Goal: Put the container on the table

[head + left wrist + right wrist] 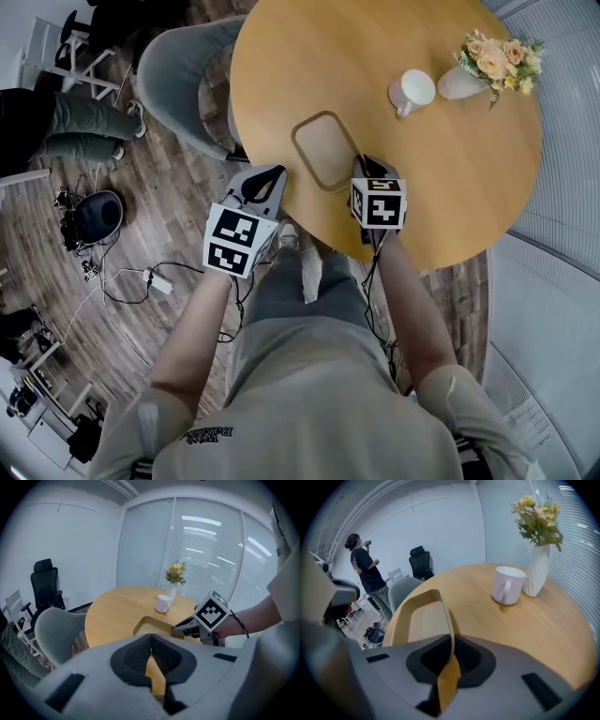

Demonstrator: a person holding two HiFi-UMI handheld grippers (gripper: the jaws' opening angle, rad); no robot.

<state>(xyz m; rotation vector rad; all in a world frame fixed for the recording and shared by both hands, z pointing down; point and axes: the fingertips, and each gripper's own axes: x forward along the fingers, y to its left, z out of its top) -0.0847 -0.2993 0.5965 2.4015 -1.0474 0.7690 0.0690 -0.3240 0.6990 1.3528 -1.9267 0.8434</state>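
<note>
A shallow tan container (326, 150) with rounded corners sits flat on the round wooden table (450, 178), near its front edge. My right gripper (367, 171) is shut on the container's near right rim; in the right gripper view that rim (446, 620) runs straight in between the jaws (449, 657). My left gripper (262, 184) hangs at the table's left front edge, just left of the container and apart from it. Its jaws (151, 649) are shut with nothing in them. The left gripper view shows the container (149, 626) with the right gripper (192, 627) on it.
A white mug (411, 91) and a white vase of flowers (466, 82) stand at the table's far right. A grey chair (183, 84) is tucked against the table's left side. Cables (141, 277) lie on the wood floor. A person (365, 571) stands far back.
</note>
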